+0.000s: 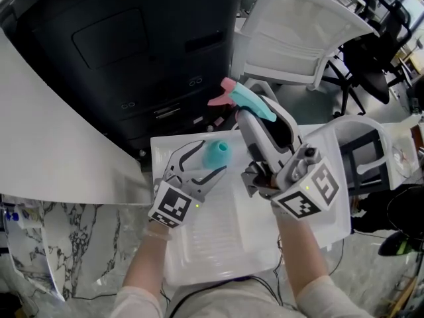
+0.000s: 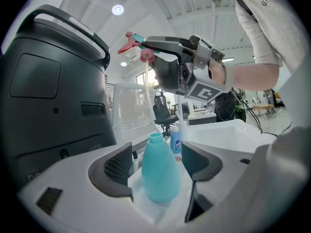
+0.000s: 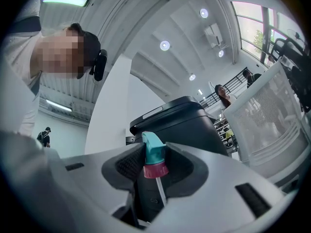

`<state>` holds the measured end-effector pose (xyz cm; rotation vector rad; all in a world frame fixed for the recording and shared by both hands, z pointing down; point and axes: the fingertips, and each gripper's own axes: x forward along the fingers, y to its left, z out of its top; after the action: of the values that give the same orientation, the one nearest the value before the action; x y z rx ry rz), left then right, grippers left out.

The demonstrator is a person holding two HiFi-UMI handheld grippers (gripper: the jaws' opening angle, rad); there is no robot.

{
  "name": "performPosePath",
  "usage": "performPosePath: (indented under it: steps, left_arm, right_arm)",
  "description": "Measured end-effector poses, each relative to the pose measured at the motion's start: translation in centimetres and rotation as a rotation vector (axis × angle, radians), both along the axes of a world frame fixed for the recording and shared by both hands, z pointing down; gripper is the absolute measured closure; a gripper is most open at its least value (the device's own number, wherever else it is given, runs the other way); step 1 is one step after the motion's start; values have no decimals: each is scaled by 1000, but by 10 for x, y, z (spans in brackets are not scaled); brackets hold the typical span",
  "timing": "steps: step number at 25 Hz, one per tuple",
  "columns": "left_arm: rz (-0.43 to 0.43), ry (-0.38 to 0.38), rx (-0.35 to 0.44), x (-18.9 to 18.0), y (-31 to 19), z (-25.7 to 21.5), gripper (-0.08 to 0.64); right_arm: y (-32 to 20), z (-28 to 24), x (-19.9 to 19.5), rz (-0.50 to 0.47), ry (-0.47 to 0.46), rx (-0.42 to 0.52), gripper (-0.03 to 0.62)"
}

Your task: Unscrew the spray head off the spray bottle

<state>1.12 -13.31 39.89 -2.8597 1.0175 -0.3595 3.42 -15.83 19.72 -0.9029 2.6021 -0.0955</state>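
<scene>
We look down on a white tray (image 1: 218, 244) set above a marbled floor (image 1: 66, 237), with a big dark machine (image 1: 132, 52) behind it and a white chair (image 1: 298, 32) off to the right. From the head view we see the teal spray bottle (image 1: 216, 152) standing upright on the tray with its neck bare. The left gripper (image 1: 212, 158) has its jaws set wide around the body and holds it. Above and to the right, well clear of the bottle, the right gripper (image 1: 255, 108) holds the spray head (image 1: 245, 97) up in the air, its pink trigger pointing left. In the left gripper view we find the bottle filling the gap between the two dark pads, its open mouth at the top. A small bottle with a blue label (image 2: 177, 142) stands just behind it. High up in the same view the spray head hangs from the other gripper, its thin dip tube (image 2: 147, 81) running down from a pink collar (image 2: 146, 56). In the right gripper view the jaws stand narrow, pressed on either side of the teal neck of the spray head. The pink collar sits just below the pads, the tube trails towards us, and the dark machine rises behind under round ceiling lights (image 3: 165, 45).
</scene>
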Motion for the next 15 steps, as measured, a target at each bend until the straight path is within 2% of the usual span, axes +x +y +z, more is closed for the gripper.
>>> performPosePath:
  steps: [5,12,15]
  left_arm:
    - [-44,57,19,-14,1,-20,252]
    - [-76,75,51,-30,12,-49,256]
    - [-94,80,53,-37,22,-57,327]
  right_arm:
    - [8,-2,8,20,18,2,460]
    - [24,0,25,67,58,-14,460]
    - [34,3,32,81,76,-28,460]
